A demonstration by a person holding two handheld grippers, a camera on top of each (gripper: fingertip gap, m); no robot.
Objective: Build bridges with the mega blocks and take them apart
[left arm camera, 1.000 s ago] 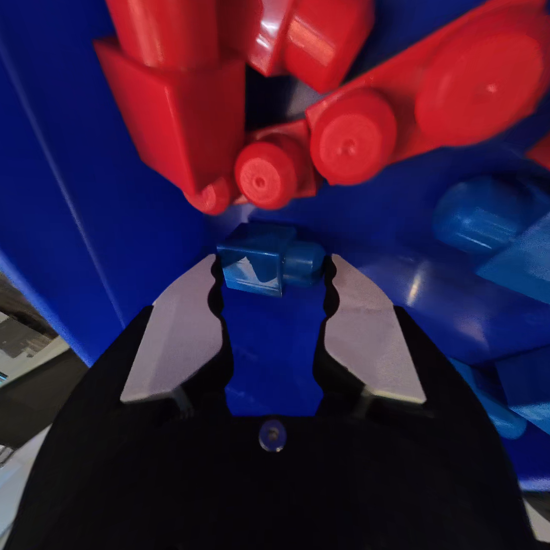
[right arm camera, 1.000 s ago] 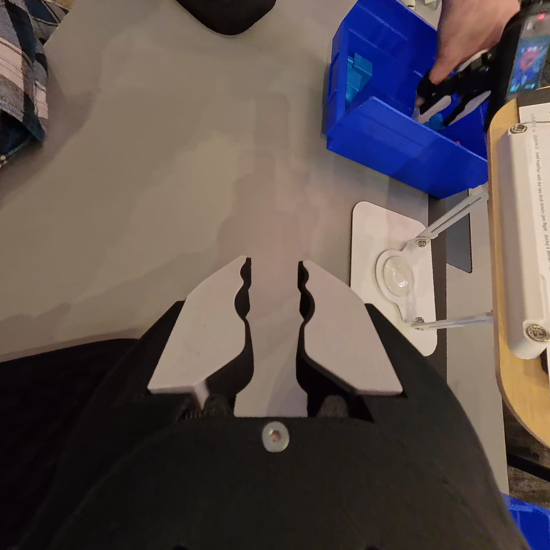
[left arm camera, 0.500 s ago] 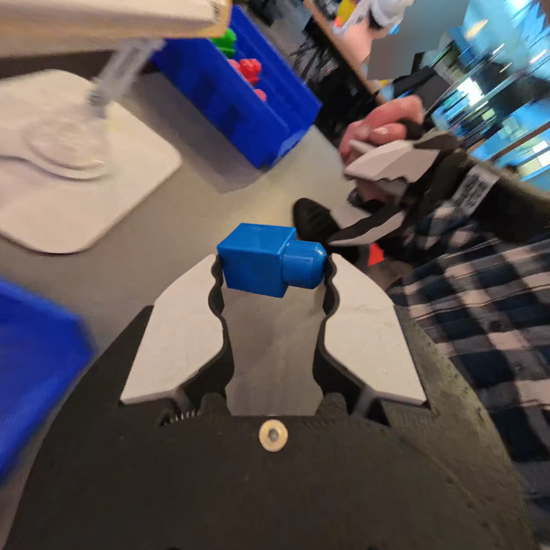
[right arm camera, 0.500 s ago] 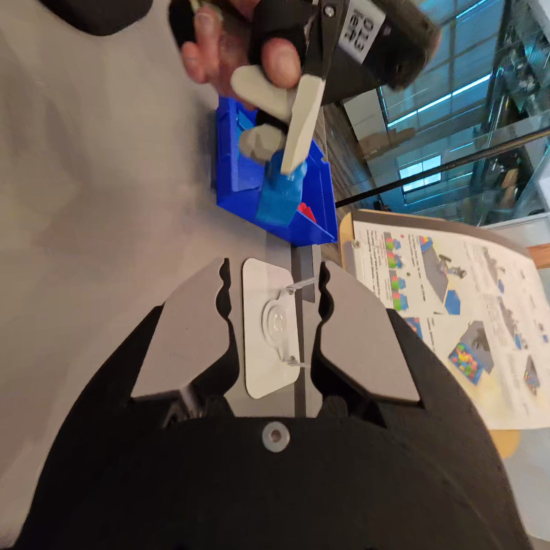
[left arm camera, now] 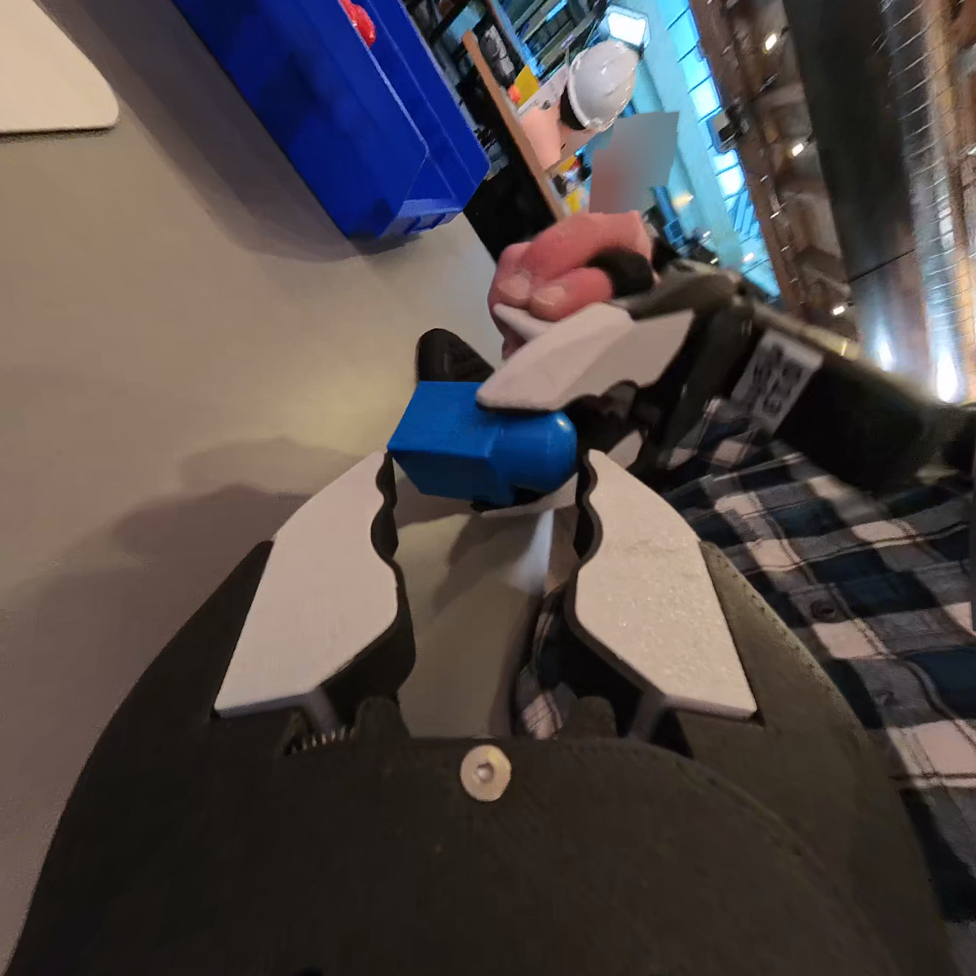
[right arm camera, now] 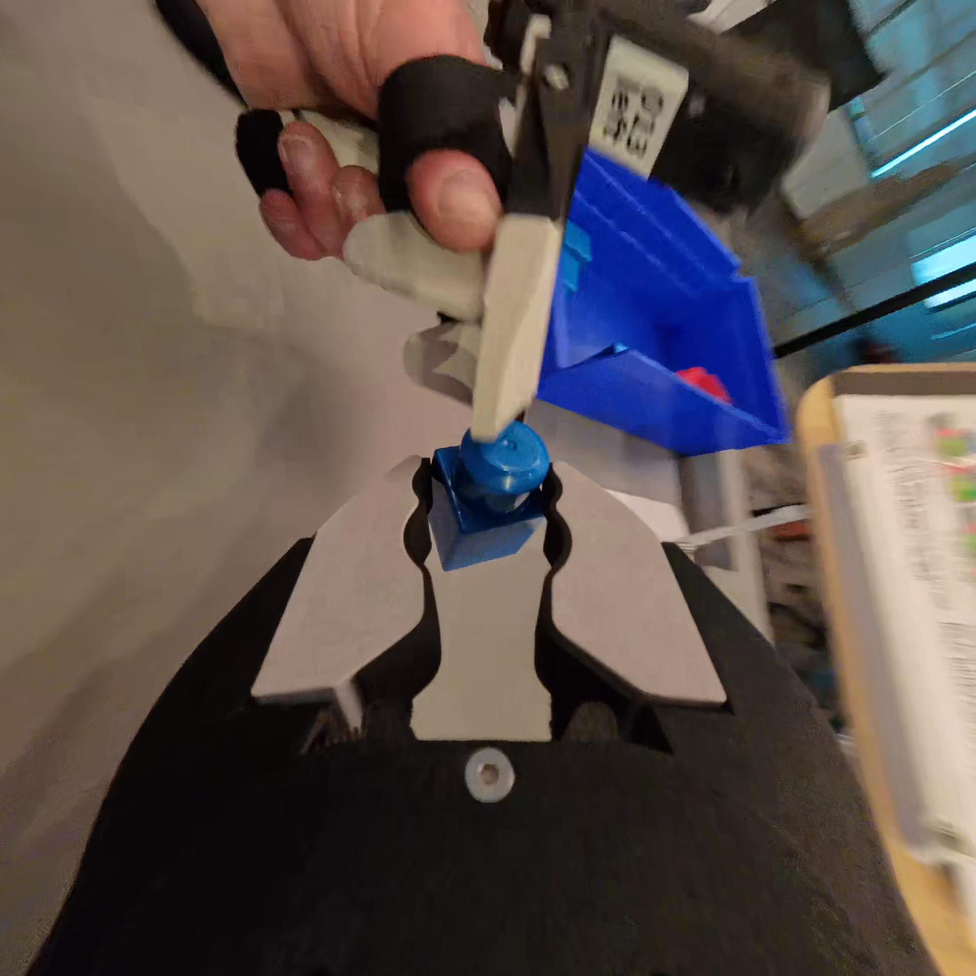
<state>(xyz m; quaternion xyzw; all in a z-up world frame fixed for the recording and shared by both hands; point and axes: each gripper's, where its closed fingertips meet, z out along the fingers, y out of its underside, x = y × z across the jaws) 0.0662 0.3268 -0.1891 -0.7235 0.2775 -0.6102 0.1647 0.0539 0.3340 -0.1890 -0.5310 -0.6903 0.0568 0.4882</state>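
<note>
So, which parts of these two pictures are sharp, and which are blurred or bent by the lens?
Left wrist view: the blue block and this view's own tongs are fairly sharp; the blue bin and the background smear, and straight lines lean with the wide lens. Right wrist view: the block is sharp enough; the hand, bin and printed sheet are motion-blurred.

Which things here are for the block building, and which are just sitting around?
For the job:
blue block, gripped by the left gripper, right gripper closing around it
blue bin
red blocks

Just there:
instruction sheet
white stand base
</note>
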